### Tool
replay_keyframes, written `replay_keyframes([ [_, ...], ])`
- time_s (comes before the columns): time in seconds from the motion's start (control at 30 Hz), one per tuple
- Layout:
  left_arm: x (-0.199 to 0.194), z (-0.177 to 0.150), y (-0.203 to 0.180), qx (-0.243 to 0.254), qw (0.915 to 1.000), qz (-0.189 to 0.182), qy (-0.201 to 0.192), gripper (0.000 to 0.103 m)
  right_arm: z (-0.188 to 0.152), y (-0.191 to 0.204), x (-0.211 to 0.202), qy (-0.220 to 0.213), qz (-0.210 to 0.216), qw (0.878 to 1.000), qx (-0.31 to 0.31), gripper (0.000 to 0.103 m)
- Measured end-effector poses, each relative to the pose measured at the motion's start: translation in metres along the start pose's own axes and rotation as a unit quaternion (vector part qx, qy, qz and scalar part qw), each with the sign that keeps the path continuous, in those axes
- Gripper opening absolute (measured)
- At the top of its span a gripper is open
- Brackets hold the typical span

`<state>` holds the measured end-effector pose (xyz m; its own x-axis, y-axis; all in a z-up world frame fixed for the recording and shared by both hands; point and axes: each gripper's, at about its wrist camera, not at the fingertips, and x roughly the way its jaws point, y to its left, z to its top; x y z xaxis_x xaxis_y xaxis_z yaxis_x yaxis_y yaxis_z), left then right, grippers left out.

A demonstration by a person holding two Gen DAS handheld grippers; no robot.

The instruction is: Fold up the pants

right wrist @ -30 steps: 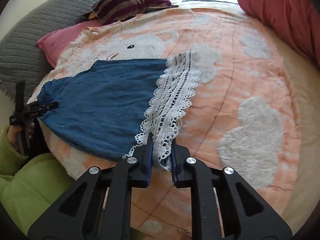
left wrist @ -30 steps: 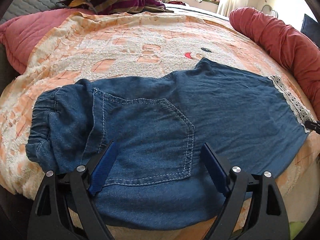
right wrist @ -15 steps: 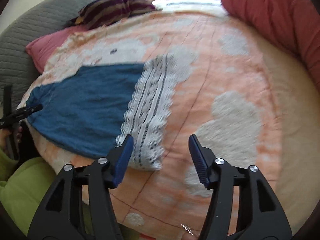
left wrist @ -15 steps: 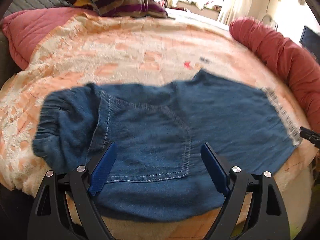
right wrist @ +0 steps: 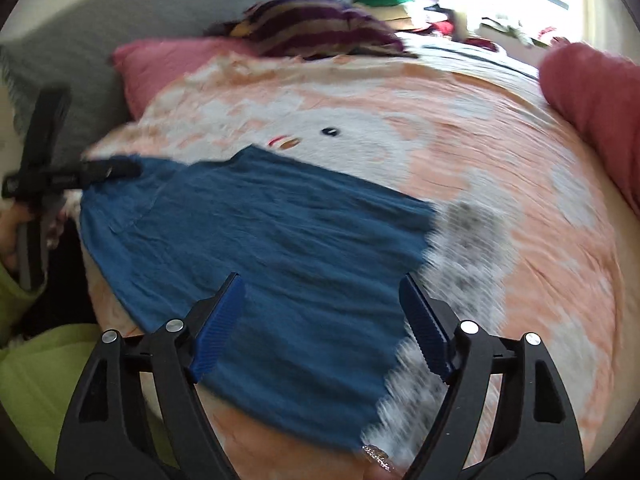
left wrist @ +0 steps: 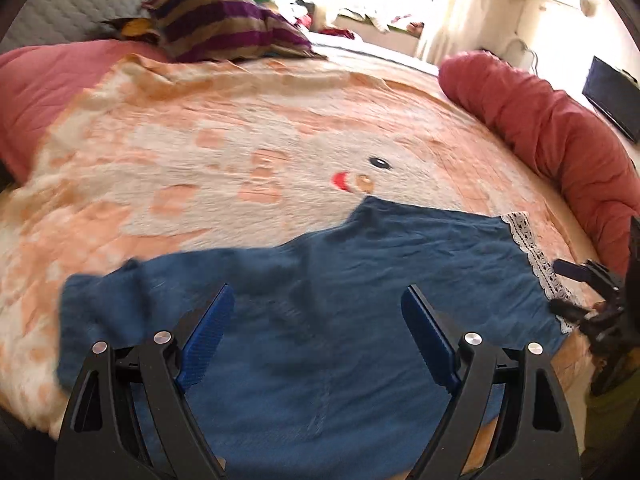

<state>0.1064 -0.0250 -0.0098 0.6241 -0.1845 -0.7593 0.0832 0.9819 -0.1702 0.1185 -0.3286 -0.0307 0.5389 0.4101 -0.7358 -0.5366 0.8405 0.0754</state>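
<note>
bed: your pants lie flat across its near edge, lace hem to your right
progress: they look folded lengthwise already; you've still to fold them across
left gripper: fingers wide, empty
right gripper: fingers have just been opening, nothing gripped
views: only the right view shows your green sleeve

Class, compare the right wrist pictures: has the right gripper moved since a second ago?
Yes. The right gripper, its jaws just opened off the lace hem, now sits left of it over the blue pants.
</note>
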Motion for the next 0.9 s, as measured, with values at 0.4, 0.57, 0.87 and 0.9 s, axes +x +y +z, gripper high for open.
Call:
replay_keyframes([
  [0.4,0.056,0.003,0.046,-0.054,0.9968,0.045,0.037,0.084,-0.008,-0.027,0.044,0.056,-0.018,0.997,0.055,0.077],
  [0.57,0.053,0.0,0.042,-0.043,0.9969,0.059,0.028,0.083,-0.01,-0.022,0.045,0.052,-0.03,0.997,0.048,0.077],
  [0.87,0.021,-0.004,0.024,-0.026,0.9979,0.059,0.001,0.094,-0.011,-0.02,0.01,0.004,-0.009,0.997,0.078,0.083],
  [0.9,0.017,-0.005,0.022,-0.023,0.9978,0.062,-0.002,0.095,-0.011,-0.019,0.007,0.001,-0.009,0.997,0.079,0.084],
])
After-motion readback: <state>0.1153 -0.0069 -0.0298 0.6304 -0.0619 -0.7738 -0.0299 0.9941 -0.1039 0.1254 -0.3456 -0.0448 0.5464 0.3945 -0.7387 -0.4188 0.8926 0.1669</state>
